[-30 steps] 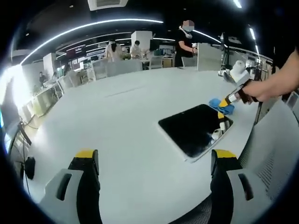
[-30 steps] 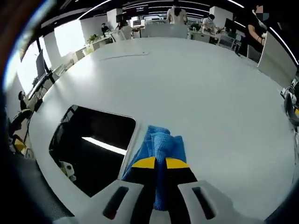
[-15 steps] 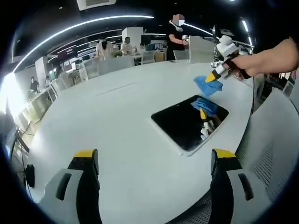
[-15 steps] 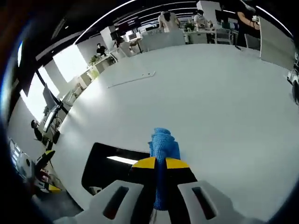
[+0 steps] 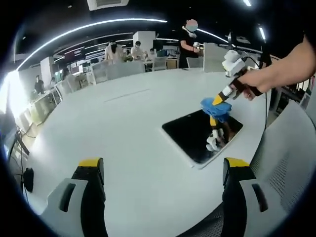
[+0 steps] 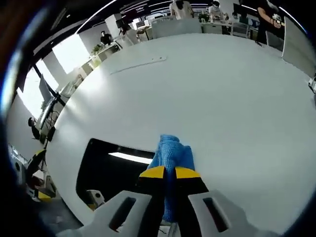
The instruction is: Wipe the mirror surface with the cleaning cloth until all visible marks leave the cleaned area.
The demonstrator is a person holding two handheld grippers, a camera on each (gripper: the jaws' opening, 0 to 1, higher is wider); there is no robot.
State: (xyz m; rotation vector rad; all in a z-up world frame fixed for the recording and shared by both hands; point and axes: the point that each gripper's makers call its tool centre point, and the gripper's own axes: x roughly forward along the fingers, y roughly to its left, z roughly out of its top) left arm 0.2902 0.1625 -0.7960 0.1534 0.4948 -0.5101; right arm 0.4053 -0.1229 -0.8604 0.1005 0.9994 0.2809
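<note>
Two grippers are out, and the right gripper [image 6: 165, 172] has its jaws clamped on the blue cleaning cloth [image 6: 170, 153], hovering over the far edge of the mirror [image 5: 200, 136]. I'd say lower it until the cloth presses flat on the glass, then sweep in overlapping strokes toward the near edge; I can't make out any marks from here. The left gripper [image 5: 163, 168] hangs with jaws wide apart, well short of the mirror. The mirror lies flat on a broad white table [image 5: 113, 128], near its edge; beyond the table sits an open office with people at desks.
</note>
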